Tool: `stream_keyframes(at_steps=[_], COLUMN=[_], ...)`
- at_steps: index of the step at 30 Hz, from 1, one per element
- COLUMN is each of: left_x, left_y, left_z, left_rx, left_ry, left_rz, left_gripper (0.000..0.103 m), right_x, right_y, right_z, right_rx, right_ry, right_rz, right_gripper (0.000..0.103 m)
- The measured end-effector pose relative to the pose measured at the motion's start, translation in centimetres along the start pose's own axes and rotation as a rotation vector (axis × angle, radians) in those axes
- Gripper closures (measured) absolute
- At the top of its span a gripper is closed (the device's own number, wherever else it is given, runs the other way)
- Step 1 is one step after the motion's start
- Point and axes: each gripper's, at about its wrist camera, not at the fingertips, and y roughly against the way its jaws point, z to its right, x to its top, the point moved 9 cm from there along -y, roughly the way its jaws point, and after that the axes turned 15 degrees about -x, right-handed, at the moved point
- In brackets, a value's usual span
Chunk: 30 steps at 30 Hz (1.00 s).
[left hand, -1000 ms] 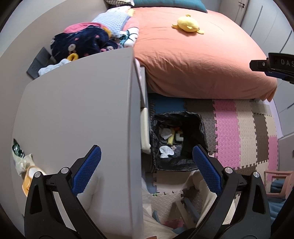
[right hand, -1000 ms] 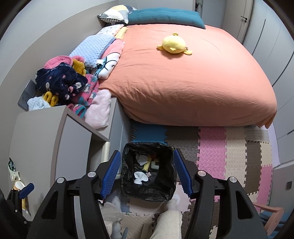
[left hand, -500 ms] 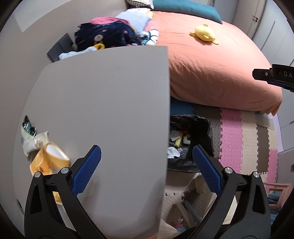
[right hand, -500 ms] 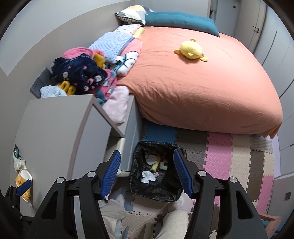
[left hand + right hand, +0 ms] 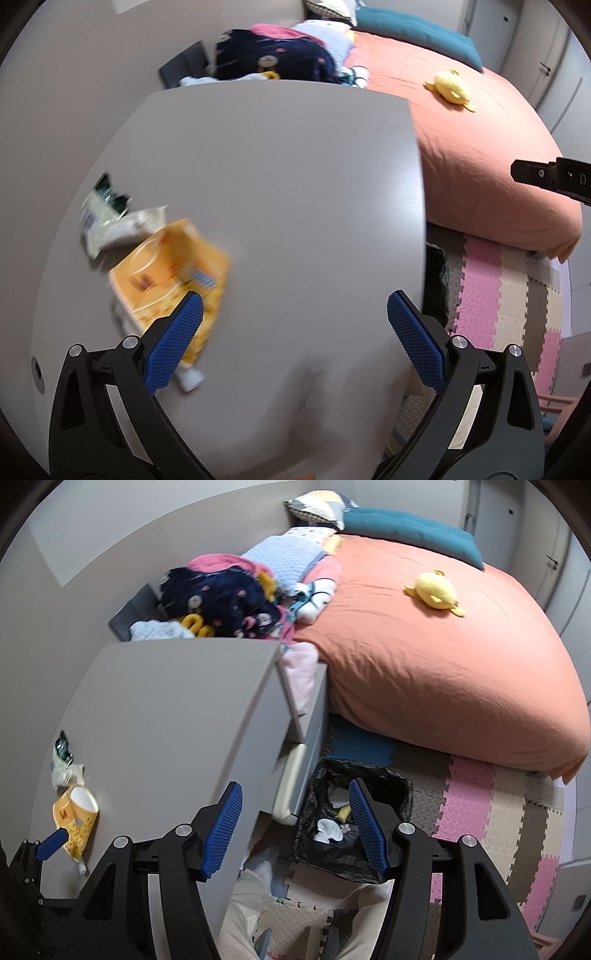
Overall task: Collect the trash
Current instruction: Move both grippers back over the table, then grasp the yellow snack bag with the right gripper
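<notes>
On a grey desk top (image 5: 277, 206), two pieces of litter lie together at about nine o'clock in the left wrist view: an orange snack packet (image 5: 173, 277), flattened and open at one end, and just above it, touching it, a crumpled white and green wrapper (image 5: 110, 218). A small white cap or tube end (image 5: 190, 378) pokes out below the packet; what it belongs to is too blurred to tell.

The left gripper (image 5: 293, 325) hangs above the desk with its blue jaws spread wide and nothing between them; its left pad overlaps the packet's lower edge in the picture, though contact cannot be judged. The right gripper (image 5: 295, 823) is also spread and empty, pointing down past the desk edge, where a bin lined with a black bag (image 5: 354, 812) stands on the foam mat floor (image 5: 498, 812) at about five o'clock, already holding scraps of paper.

The packet is probably very light, thin and crinkly, with a slick film surface. It would likely collapse under a pinch, so a firm grip across its flat middle or a folded edge seems safest. The wrapper looks equally light and soft, best pinched at its bunched centre.
</notes>
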Motion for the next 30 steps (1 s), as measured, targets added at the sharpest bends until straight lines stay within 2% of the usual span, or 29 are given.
stream_keyframes(at_steps=[13, 23, 30], left_x=[-3.7, -7.8, -10.3], left_y=[3.0, 5.0, 6.3], left_z=[-6.2, -11.3, -13.8], left_rx=[0.041, 0.096, 0.134], left_ry=[0.116, 0.207, 0.238], left_rz=[0.041, 0.058, 0.054], left_gripper=[0.007, 0.006, 0.006], right_x=[-2.1, -5.3, -7.6], right_y=[1.9, 3.2, 3.5], right_z=[-7.1, -14.6, -18.8], right_rx=[0.071, 0.230, 0.303], right_ry=[0.086, 0.130, 0.155], right_rz=[0.016, -0.008, -0.038], right_gripper=[0.042, 0.042, 0.042])
